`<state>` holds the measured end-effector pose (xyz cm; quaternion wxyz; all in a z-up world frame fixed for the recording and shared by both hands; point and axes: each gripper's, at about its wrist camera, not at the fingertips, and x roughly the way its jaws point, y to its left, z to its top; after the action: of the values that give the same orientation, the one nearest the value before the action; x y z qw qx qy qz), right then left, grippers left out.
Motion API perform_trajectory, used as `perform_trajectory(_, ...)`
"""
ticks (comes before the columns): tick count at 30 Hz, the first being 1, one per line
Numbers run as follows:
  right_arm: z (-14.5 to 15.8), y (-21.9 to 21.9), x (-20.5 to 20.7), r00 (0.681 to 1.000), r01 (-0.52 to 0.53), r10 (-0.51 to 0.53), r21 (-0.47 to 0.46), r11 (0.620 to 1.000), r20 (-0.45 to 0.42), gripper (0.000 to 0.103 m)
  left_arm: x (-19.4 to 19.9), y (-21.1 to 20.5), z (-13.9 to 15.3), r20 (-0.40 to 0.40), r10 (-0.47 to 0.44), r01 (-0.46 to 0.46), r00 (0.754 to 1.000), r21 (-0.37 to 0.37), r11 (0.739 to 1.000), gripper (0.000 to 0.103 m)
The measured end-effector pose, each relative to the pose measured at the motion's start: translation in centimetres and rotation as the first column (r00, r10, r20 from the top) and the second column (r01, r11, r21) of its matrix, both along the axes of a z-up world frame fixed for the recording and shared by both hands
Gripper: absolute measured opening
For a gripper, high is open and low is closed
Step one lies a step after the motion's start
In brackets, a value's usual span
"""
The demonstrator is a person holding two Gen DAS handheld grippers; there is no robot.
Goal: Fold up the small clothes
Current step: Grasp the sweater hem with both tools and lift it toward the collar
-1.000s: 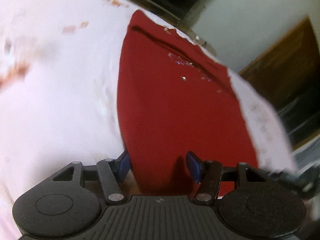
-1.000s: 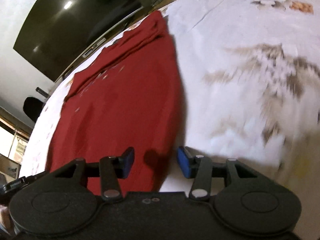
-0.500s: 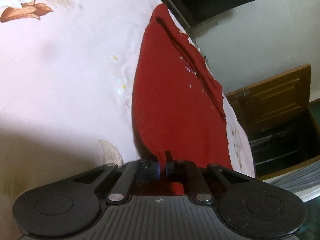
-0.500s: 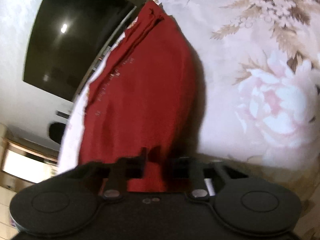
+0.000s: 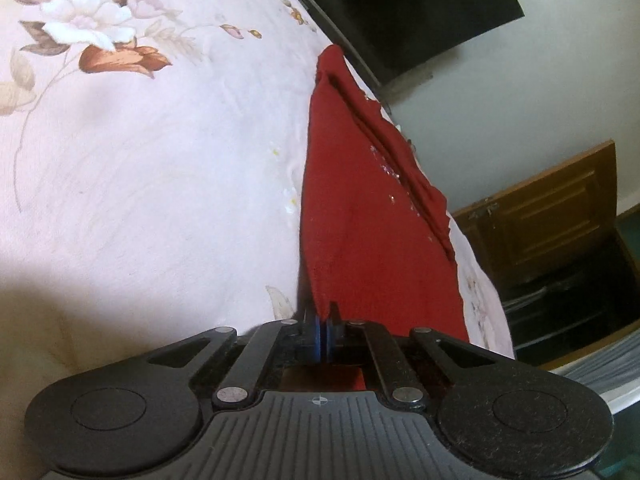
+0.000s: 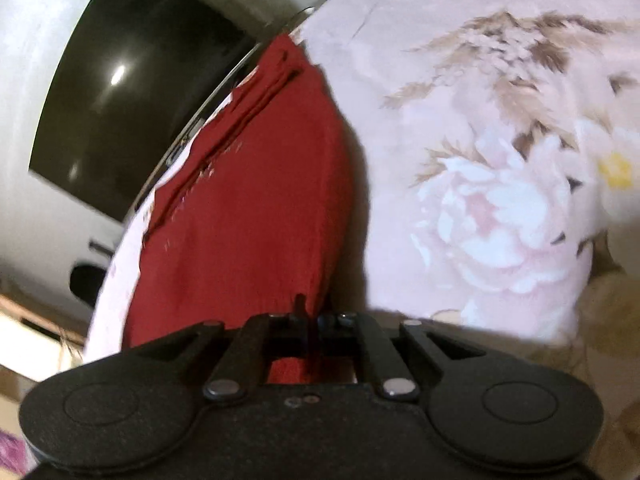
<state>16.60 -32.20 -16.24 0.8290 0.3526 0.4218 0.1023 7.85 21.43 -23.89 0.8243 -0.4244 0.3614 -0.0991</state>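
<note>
A: Any brand, label or writing you can read?

B: None. The only markings are a small crosshair stamped on the body behind the left tongs [image 5: 322,332] and flowers printed on the bedsheet [image 5: 160,168].

A: How many of each thing?

B: One red garment [image 5: 372,240], one floral sheet, two tongs. Beyond the far end of the garment there is one dark flat screen [image 5: 400,8] against a pale wall. To the right of the left tongs stands one wooden cabinet [image 5: 552,216].

A: Where does the garment lie relative to the left tongs?

B: It stretches straight away from them across the bed, its near edge at the tips. The blue pads are pressed together with the near left corner of the red cloth pinched between them. A few small sparkly specks dot the cloth farther out, near a folded seam.

A: And the right tongs [image 6: 314,322]?

B: Same picture mirrored. They are drawn tight on the garment's [image 6: 248,208] near edge at its right side; the cloth runs ahead and to the left of them, while the sheet [image 6: 480,160] with a large pale flower fills everything to their right. The cloth casts a dark shadow along that right border.
</note>
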Motion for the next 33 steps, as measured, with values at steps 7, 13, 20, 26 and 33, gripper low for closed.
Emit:
perform_trajectory(7, 2.5, 0.8, 0.3, 0.998, -0.024, 0.027, -0.059, 0.998, 0.050, 0.005, 0.5, -0.2, 1.2, 0.060, 0.015, -0.014, 0.998, -0.025, 1.000, 0.003)
perform_trajectory(13, 6.5, 0.8, 1.7, 0.977, -0.056, 0.081, -0.131, 0.990, 0.195, 0.005, 3.1, 0.5, 4.6, 0.171, 0.037, -0.033, 0.985, -0.025, 0.999, 0.003)
perform_trajectory(20, 10.9, 1.7, 8.0, 0.936, -0.069, 0.129, -0.187, 0.980, 0.328, 0.005, 11.0, 0.7, 10.8, 0.292, 0.031, -0.039, 0.956, 0.022, 0.999, 0.003)
perform_trajectory(26, 13.5, 1.4, 16.0, 0.918, -0.064, 0.135, -0.198, 0.978, 0.372, 0.005, 19.3, 0.6, 14.5, 0.347, 0.006, -0.030, 0.938, 0.063, 0.998, 0.003)
perform_trajectory(33, 11.6, 1.4, 26.7, 0.927, -0.090, 0.153, -0.192, 0.977, 0.342, 0.005, 29.6, 0.8, 14.1, 0.326, -0.001, -0.042, 0.945, 0.125, 0.991, 0.003)
